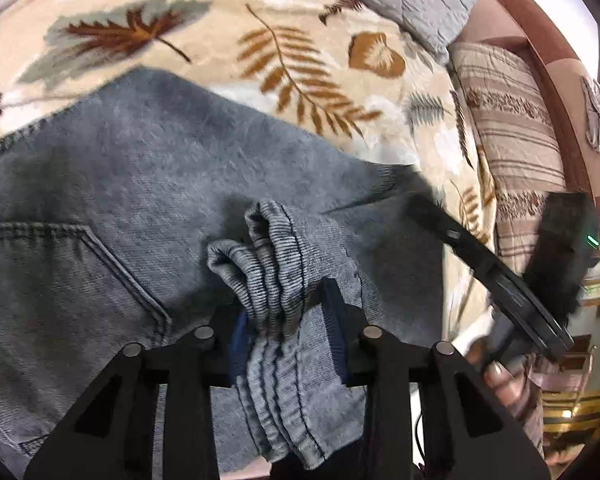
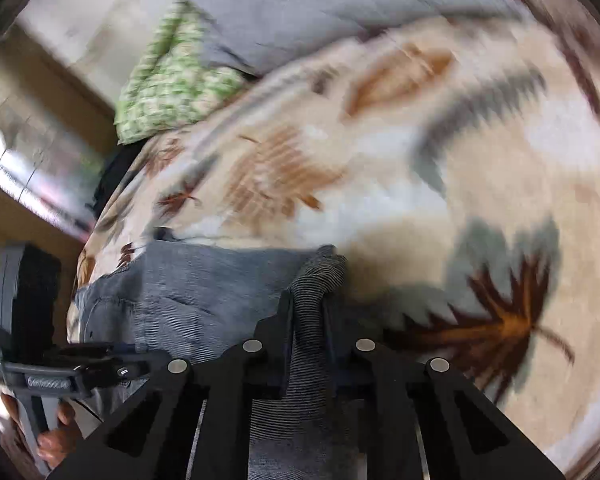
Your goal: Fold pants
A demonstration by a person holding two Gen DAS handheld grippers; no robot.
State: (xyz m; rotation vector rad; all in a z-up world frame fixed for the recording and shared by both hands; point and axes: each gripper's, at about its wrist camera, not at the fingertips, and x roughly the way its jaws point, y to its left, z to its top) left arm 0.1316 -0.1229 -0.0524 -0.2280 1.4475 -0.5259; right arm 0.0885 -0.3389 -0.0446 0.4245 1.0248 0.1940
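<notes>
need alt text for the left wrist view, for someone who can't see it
The left gripper is clamped on a bunched fold of grey denim pants lying on a leaf-patterned blanket. At right, a hand holds the right gripper's handle.

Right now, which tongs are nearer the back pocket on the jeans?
Left. The left tongs grip bunched denim right beside the back pocket. The right tongs pinch the jeans at the far edge.
</notes>
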